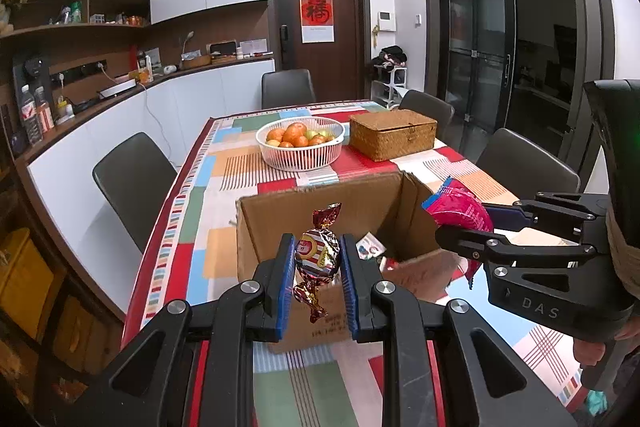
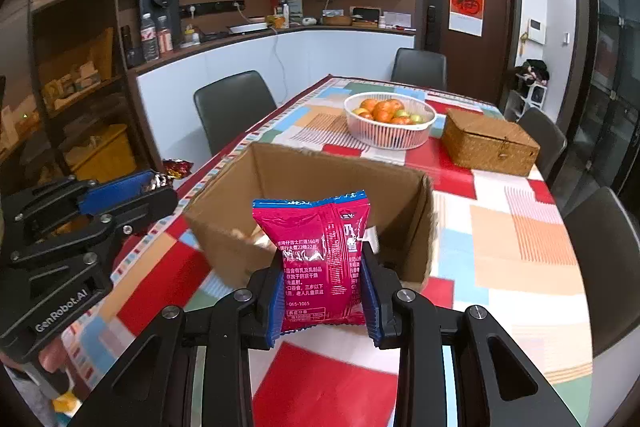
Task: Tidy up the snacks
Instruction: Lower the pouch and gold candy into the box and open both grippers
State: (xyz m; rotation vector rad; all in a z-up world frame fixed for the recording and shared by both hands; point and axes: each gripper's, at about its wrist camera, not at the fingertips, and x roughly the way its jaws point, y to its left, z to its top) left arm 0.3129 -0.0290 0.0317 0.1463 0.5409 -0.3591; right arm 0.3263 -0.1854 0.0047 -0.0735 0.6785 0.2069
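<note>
The left claw is closed on a foil-wrapped candy, its blue pads pressing the round middle while the twisted ends stick out above and below. The right claw is clamped on a pink packet with a blue top edge (printed with white text), held upright by its lower half. Both snacks hang in the air at the near side of an open cardboard box, which stands on the surface under a patchwork cloth. A few small wrapped items lie at the bottom of the box. Farther back sit a white basket of fruit and, just beside it, a woven case with its lid down. Dark chairs ring the surface.
</note>
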